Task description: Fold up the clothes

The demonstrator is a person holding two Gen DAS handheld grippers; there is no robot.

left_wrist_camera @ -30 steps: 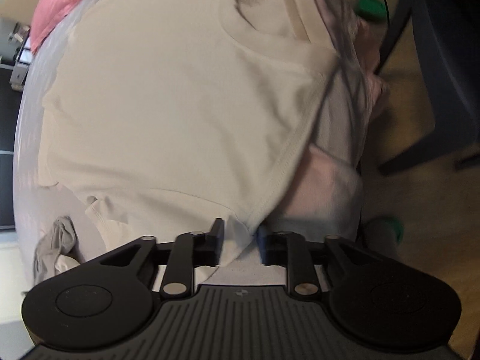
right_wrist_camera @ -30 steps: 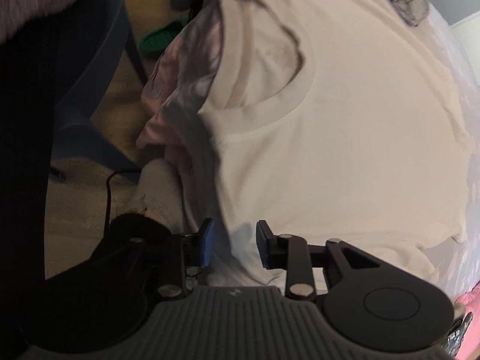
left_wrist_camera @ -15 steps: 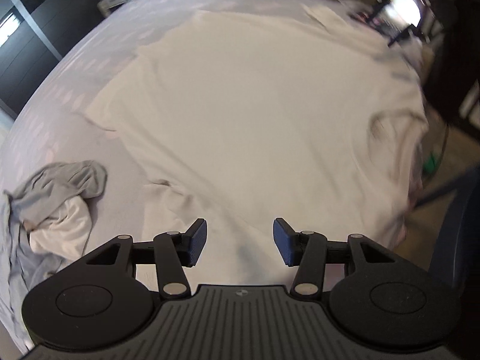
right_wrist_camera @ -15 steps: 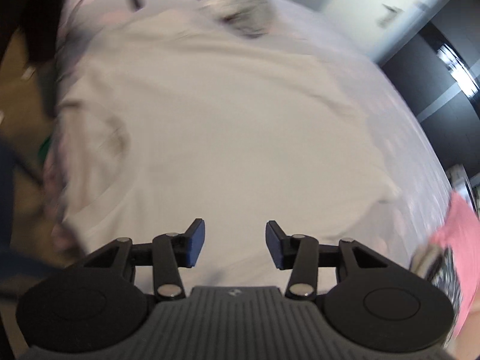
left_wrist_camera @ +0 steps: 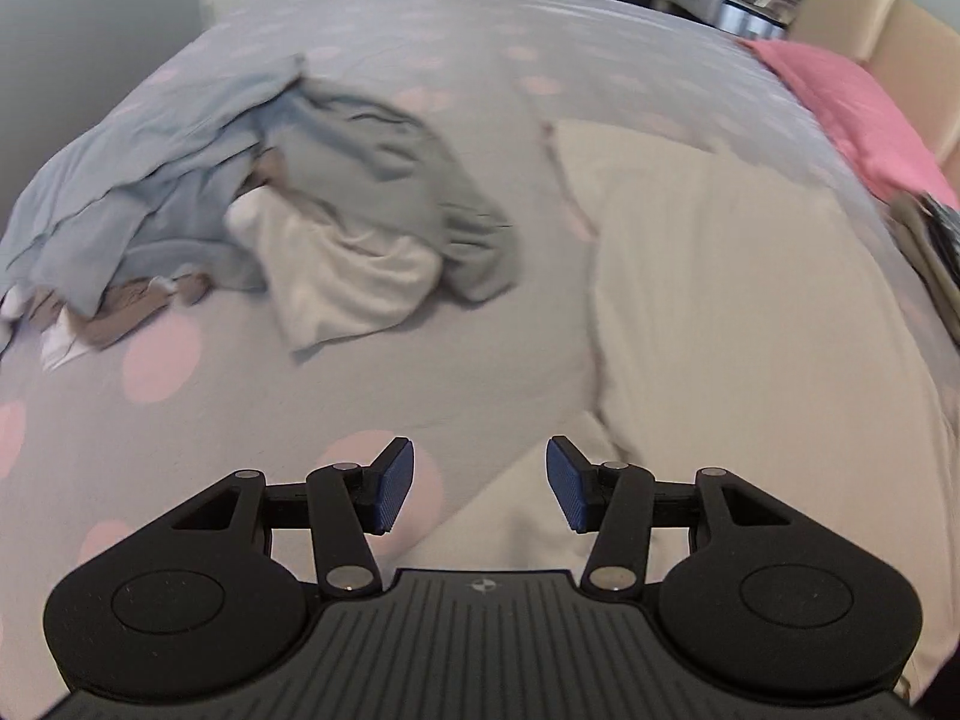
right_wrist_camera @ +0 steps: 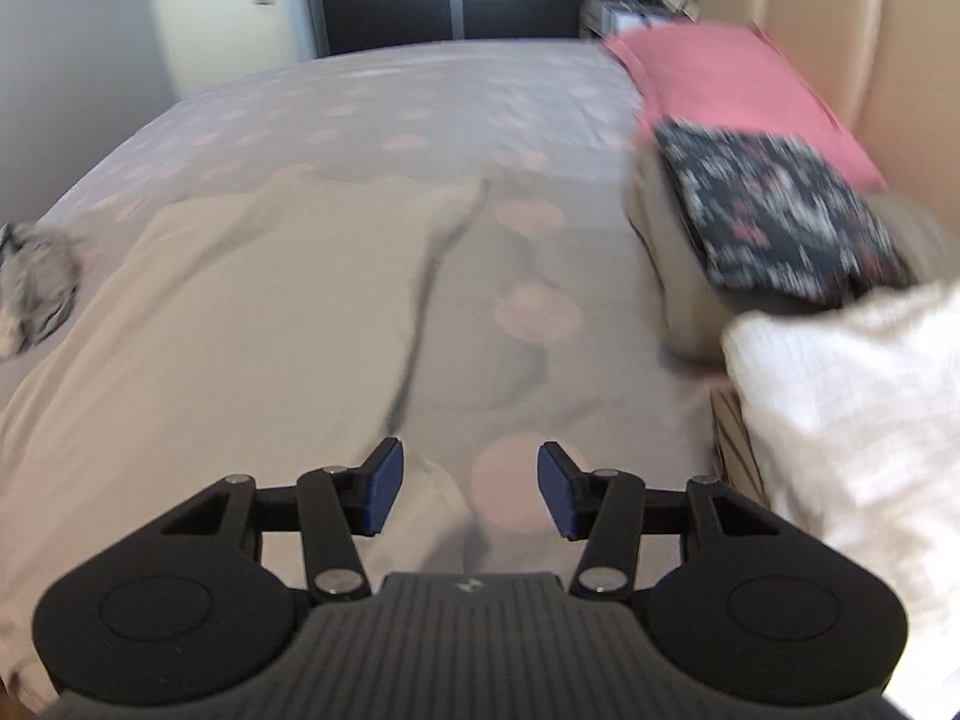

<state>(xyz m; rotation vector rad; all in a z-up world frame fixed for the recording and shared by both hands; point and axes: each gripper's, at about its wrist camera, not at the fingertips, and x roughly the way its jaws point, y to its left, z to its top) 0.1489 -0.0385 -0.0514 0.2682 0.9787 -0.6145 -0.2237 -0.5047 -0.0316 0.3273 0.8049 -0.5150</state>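
Left gripper (left_wrist_camera: 474, 483): jaws wide apart, holding nothing; hovers over the left sleeve area of the cream T-shirt (left_wrist_camera: 750, 312).
Right gripper (right_wrist_camera: 462, 489): jaws wide apart, empty; hovers at the shirt's right edge, a sleeve fold just beside its left pad.
Cream T-shirt (right_wrist_camera: 240, 312): lies spread flat on the dotted bedspread (left_wrist_camera: 360, 396); runs from 6 to 1 o'clock in the left view, from 7 to 11 o'clock in the right view.
Step in hand (judgement): taking hold of both side edges for the first lengthwise fold.
Technique: lower each gripper until one pad slides under the edge; pinch shirt cloth only, not bedspread; lift both sides evenly; keep the fold line straight.
Unfolded heap (left_wrist_camera: 288, 204): grey and white garments at 10 o'clock in the left view, well apart from the shirt.
Folded stack (right_wrist_camera: 774, 222): dark patterned piece on top, at 2 o'clock in the right view.
Pink pillow (right_wrist_camera: 726, 84): at 1 o'clock, behind the stack.
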